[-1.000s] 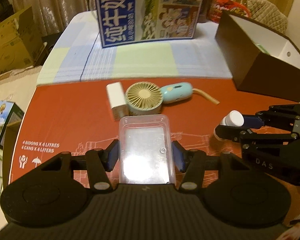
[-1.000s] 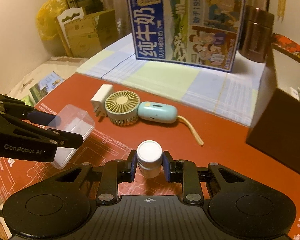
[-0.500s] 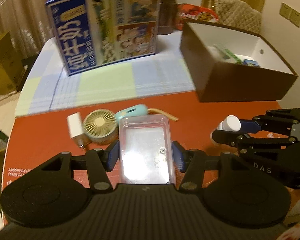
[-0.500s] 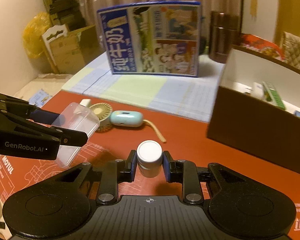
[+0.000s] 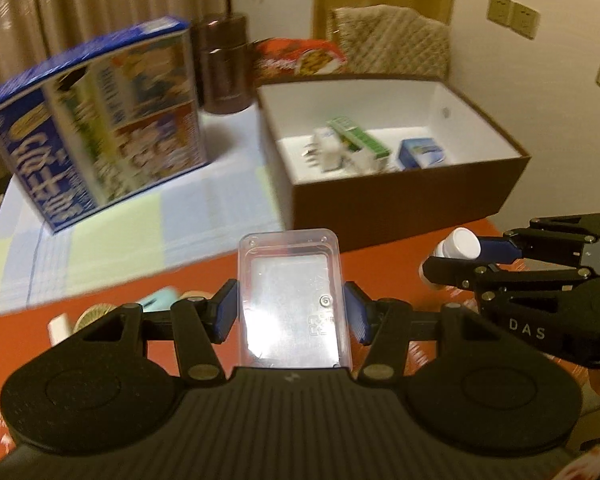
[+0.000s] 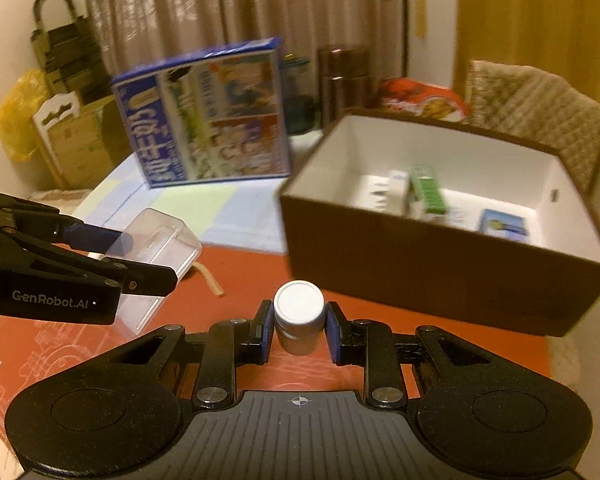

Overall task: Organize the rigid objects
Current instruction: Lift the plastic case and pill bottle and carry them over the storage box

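Note:
My left gripper is shut on a clear plastic box and holds it above the red table; the box also shows in the right wrist view. My right gripper is shut on a small white-capped bottle, also seen in the left wrist view. Ahead of both stands an open brown storage box with a white inside, holding several small packs. Both grippers are lifted in front of its near wall.
A large blue milk carton stands on the checked cloth to the left. A brown canister and a red snack bag sit behind. A small fan, a white charger and a teal device lie on the table below my left gripper.
Both grippers have risen and swung right toward the brown box, each keeping its object. The fan, charger and teal device have slid down and left in view.

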